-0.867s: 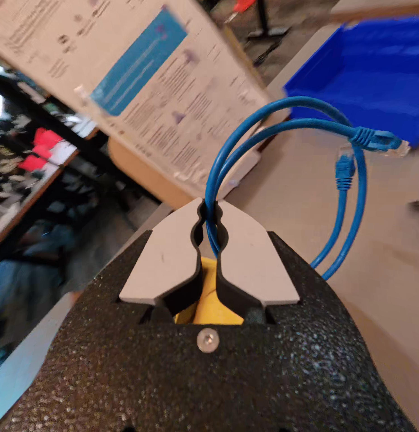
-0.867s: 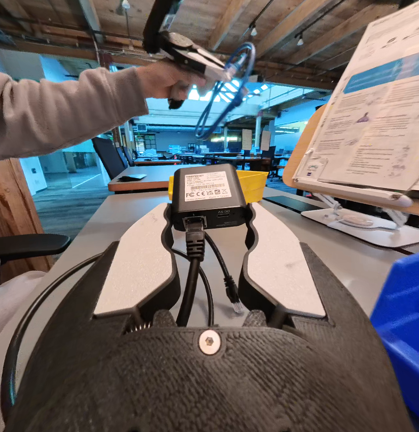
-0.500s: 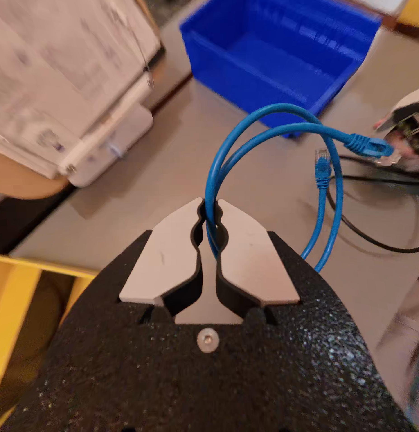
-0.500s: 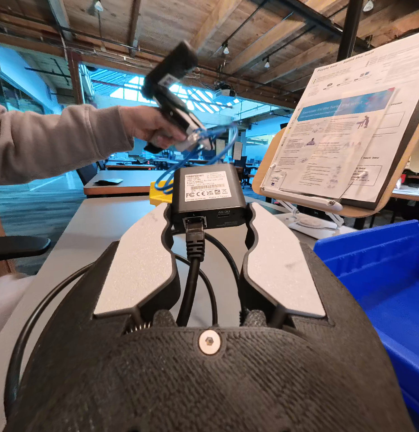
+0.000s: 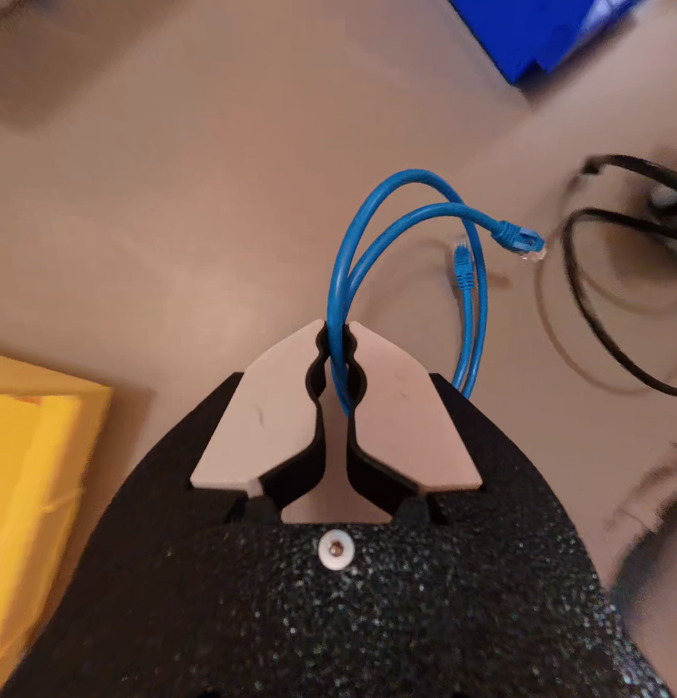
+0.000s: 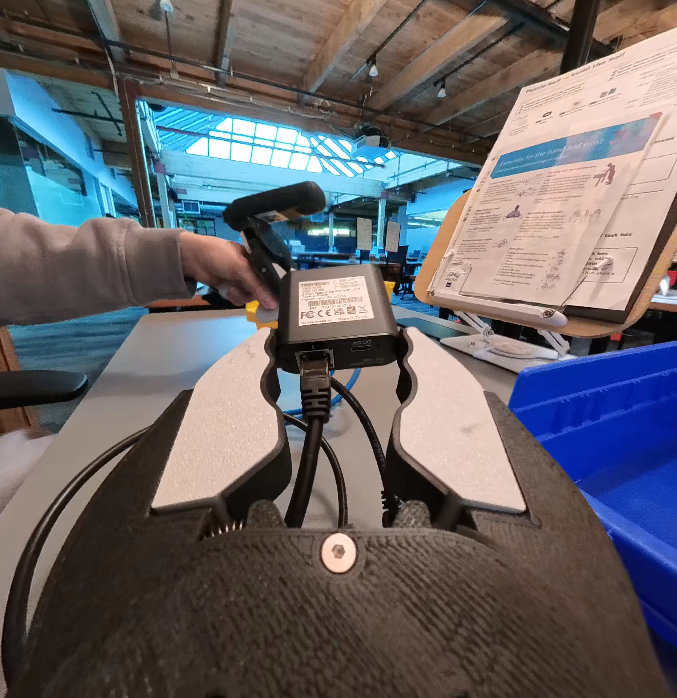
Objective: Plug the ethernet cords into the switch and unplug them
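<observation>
My left gripper (image 5: 337, 328) is shut on a looped blue ethernet cord (image 5: 371, 241) and points down at the grey table (image 5: 178, 226). The cord's two plugs (image 5: 518, 240) hang free to the right. My right gripper (image 6: 337, 340) is shut on a small black switch (image 6: 335, 313), label side up, held above the table. A black ethernet cord (image 6: 312, 419) is plugged into the switch's near port and loops back under the gripper. In the right wrist view the left gripper (image 6: 269, 241) sits just behind the switch, and a bit of blue cord (image 6: 352, 377) shows below it.
A blue bin (image 6: 612, 434) stands at the right, also showing in the left wrist view (image 5: 537, 34). A yellow bin (image 5: 31, 472) is at the left. A document stand with papers (image 6: 556, 226) is at the back right. Black cord loops (image 5: 612, 302) lie on the table. A person's sleeve (image 6: 76, 272) reaches in. The gap from one gripper's tips to the other's is roughly 25 centimetres.
My left gripper has come down from high in the air to just behind the switch, tilting to face the table, still holding the blue cord. My right gripper has lifted the switch slightly.
</observation>
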`<action>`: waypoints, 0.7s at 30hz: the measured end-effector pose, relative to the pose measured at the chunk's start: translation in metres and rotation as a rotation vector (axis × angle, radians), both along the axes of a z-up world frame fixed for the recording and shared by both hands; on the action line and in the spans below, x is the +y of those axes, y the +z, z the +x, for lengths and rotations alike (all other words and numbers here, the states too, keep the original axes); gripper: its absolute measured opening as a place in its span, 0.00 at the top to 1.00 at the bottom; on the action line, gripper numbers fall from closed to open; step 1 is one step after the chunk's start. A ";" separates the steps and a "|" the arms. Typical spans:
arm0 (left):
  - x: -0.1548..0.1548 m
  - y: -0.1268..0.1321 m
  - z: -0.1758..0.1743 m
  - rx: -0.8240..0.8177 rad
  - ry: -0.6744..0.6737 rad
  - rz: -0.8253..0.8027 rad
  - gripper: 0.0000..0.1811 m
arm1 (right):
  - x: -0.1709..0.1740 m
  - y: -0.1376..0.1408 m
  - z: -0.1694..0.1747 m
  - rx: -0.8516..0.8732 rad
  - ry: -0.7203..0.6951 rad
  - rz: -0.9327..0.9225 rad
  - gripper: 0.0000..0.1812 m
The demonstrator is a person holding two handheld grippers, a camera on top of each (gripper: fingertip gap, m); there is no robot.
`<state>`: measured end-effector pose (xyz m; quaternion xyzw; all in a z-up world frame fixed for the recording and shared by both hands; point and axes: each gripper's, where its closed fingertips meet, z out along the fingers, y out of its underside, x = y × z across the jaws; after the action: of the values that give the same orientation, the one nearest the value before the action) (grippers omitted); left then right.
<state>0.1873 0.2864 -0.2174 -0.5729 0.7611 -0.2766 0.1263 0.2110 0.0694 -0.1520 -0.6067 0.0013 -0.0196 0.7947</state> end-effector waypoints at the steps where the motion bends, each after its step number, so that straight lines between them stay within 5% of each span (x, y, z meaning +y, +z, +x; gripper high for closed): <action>1: 0.008 0.011 0.010 -0.090 0.016 0.062 0.97 | -0.002 0.001 0.001 0.007 0.000 0.014 0.67; 4: 0.037 0.068 0.039 -0.476 0.135 0.321 0.97 | -0.005 0.003 0.003 0.019 -0.004 0.039 0.67; 7: 0.034 0.110 0.042 -0.847 0.056 0.614 0.97 | -0.006 0.004 0.001 0.023 0.007 0.047 0.67; 10: 0.007 0.096 0.026 -1.000 -0.126 0.769 0.97 | -0.006 0.004 -0.001 0.015 0.022 0.050 0.66; 15: -0.038 0.032 -0.022 -1.036 -0.489 0.762 0.96 | -0.006 0.004 -0.004 0.004 0.042 0.049 0.67; 21: -0.017 -0.005 -0.055 -0.854 -0.585 0.699 0.96 | -0.007 0.004 -0.014 -0.006 0.118 0.045 0.66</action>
<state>0.1320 0.2697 -0.2228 -0.1042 0.8144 -0.2391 0.5185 0.1968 0.0629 -0.1479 -0.5878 -0.0364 0.0255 0.8078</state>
